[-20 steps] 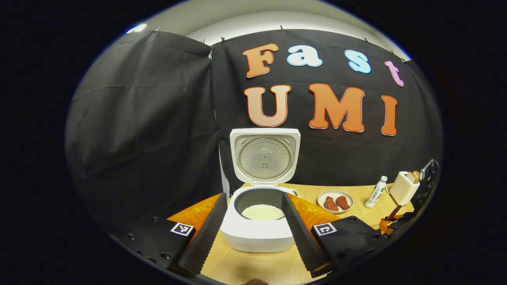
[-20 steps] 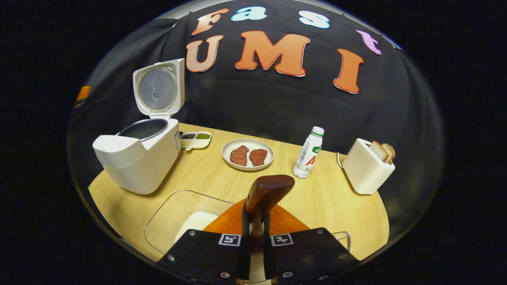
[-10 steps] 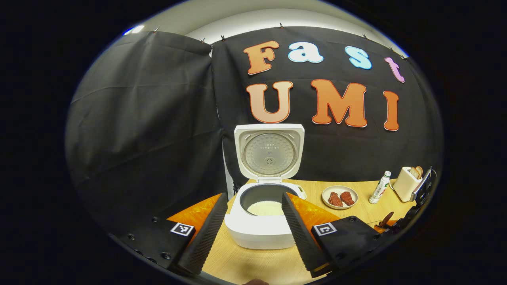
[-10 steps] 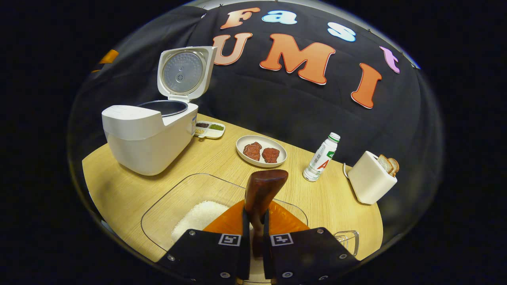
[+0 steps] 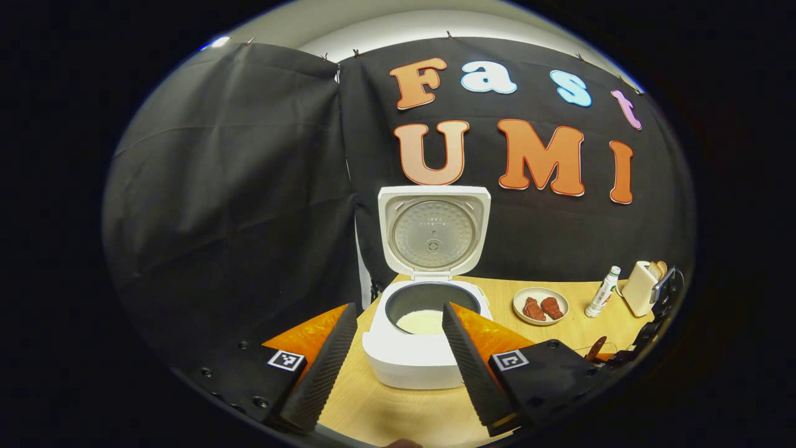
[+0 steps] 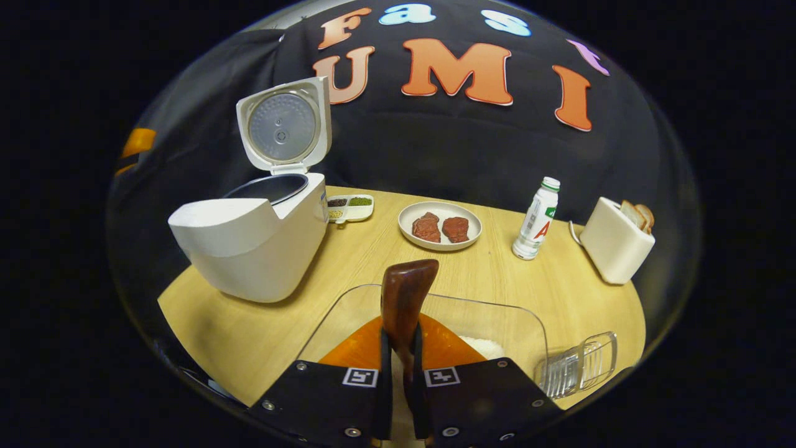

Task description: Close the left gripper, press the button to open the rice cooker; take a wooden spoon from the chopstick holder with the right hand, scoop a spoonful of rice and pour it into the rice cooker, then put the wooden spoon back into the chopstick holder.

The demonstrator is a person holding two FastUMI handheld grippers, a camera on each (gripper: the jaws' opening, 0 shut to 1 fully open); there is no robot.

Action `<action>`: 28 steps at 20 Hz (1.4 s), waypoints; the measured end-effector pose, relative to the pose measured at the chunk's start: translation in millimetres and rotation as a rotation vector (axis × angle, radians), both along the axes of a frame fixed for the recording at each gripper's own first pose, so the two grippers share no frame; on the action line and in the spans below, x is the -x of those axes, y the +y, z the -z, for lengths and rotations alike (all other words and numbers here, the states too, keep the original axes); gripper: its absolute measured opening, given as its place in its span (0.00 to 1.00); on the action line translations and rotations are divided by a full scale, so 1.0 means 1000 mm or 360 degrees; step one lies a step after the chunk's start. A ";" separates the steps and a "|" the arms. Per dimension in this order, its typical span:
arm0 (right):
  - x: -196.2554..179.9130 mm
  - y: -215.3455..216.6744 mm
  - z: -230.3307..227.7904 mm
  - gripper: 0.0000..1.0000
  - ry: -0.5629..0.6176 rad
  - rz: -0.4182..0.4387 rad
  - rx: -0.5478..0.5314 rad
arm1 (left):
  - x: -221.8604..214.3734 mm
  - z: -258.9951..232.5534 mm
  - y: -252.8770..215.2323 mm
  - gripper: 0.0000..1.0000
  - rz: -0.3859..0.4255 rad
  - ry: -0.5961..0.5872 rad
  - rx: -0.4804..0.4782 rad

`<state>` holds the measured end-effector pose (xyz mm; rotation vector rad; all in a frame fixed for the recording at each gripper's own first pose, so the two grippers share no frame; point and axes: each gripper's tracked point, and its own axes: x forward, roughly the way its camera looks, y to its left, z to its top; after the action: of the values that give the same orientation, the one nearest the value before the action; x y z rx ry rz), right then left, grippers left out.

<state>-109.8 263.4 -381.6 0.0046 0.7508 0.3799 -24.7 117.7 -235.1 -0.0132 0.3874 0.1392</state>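
Jaws: left gripper (image 5: 392, 364) spread | right gripper (image 6: 398, 367) pinching wooden spoon (image 6: 404, 298), bowl forward, handle along fingers

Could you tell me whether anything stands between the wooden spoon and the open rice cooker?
Nothing visible does. The right gripper holds the wooden spoon above the clear rice container; bare table lies between it and the rice cooker, whose lid stands open.

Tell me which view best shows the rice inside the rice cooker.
The left gripper view: it looks down into the open rice cooker, where the rice lies in the pot. The right gripper view sees the cooker from the side, showing just the pot's rim beneath the raised lid.
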 end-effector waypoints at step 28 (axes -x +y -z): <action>-0.027 -0.045 -0.011 0.13 0.0505 0.0730 -0.1210 | -0.022 0.011 -0.020 0.94 0.0178 0.0037 -0.0039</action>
<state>-83.2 218.7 -370.6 0.9551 0.8504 0.2055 -2.7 98.0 -245.8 0.0345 0.4087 0.0339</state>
